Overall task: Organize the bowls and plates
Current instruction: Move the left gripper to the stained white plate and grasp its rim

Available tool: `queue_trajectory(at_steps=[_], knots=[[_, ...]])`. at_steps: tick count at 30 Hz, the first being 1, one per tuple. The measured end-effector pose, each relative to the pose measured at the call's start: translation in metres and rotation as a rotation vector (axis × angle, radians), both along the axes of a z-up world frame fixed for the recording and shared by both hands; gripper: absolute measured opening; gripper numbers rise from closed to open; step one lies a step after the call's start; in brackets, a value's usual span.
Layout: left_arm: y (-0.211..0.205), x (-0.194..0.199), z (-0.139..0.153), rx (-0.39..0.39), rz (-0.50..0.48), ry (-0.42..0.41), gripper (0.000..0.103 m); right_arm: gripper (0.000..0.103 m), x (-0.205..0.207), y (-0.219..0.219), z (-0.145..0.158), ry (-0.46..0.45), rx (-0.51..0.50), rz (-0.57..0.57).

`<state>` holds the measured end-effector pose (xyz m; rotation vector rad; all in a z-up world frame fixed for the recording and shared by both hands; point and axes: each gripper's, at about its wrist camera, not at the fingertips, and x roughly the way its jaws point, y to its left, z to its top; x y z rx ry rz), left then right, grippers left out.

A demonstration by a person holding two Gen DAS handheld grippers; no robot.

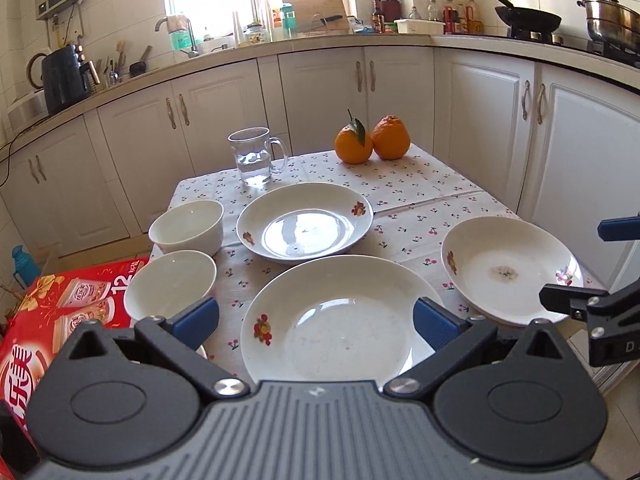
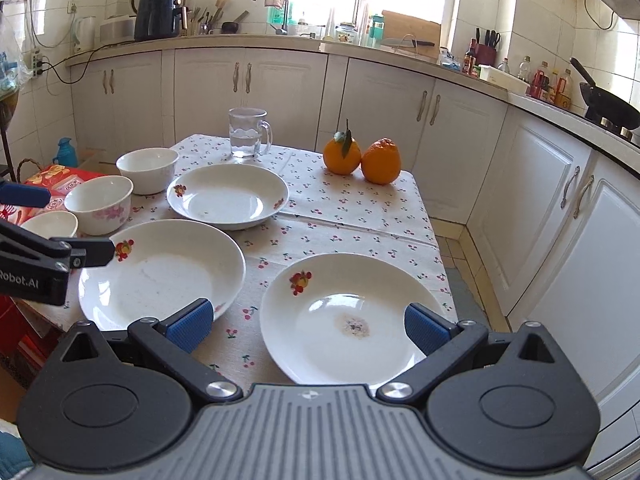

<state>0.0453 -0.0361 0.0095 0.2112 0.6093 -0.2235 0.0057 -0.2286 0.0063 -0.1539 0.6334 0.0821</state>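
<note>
Glass mug (image 1: 258, 157), two oranges (image 1: 372, 139), red carton (image 1: 60, 320).

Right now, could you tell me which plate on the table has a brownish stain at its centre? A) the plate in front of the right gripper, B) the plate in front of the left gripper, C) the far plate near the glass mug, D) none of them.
A: the stained plate lies directly ahead of the open right gripper, with a brownish patch at its centre; the other two plates show none.

Left wrist: low, close over the table's (image 1: 420, 184) near-left edge, facing the window.
Right wrist: same height, near-right edge.
Shared: table top, 3 plates, both oranges (image 2: 362, 158).
</note>
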Motion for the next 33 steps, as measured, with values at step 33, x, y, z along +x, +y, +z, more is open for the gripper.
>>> queue_trajectory(at_steps=[33], knots=[[-0.095,0.116,-0.03,-0.005,-0.384,0.274,0.102,0.103,0.04,-0.083,-0.095,0.202,0.1,0.097]])
